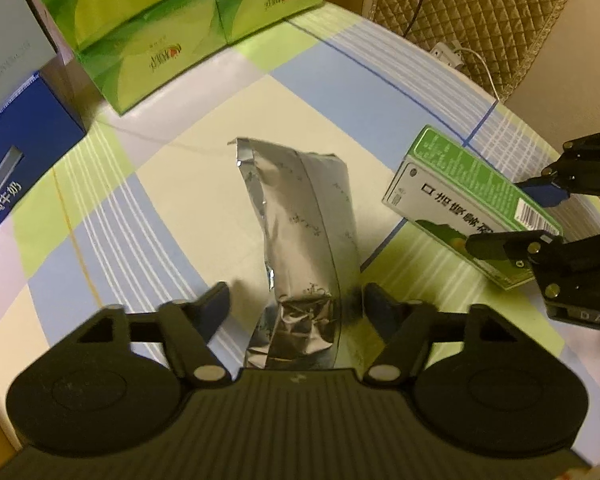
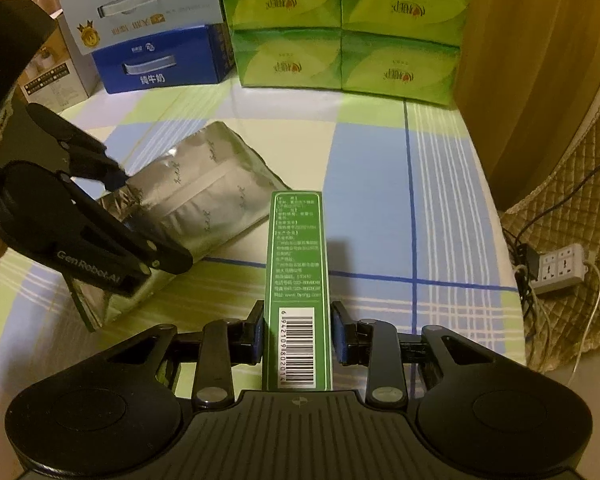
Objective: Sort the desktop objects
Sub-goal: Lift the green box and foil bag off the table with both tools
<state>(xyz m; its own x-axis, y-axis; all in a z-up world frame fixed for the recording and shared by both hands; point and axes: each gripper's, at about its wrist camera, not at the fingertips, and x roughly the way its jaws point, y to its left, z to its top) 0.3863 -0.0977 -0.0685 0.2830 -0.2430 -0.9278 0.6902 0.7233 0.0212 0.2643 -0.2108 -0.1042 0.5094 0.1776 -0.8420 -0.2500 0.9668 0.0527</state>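
1. The right gripper [image 2: 297,338] clamps a slim rectangular green-and-white cardboard box [image 2: 298,280] by its long sides; the blue-padded fingers [image 2: 342,336] press flat against the smooth card, near the barcode end, and the box juts forward above the tablecloth.
2. The left gripper [image 1: 296,300] straddles the near end of a crinkled silver foil pouch [image 1: 300,208], which lies lengthwise on the table. Its jaws stand partway open. The right finger [image 1: 380,304] sits against the foil edge; the left finger shows a gap, so no firm squeeze can be told.
3. The pouch is puffy, with a flat crimped seal at its far end and faint printed marks on its shiny skin.
4. Both things are over a checked tablecloth [image 1: 340,80] of pale green, blue and cream blocks with thin white stripes.
5. Behind stand glossy green tissue packs [image 2: 340,28] stacked in a block, and beside them a dark blue carton [image 2: 160,64] with a slot handle.
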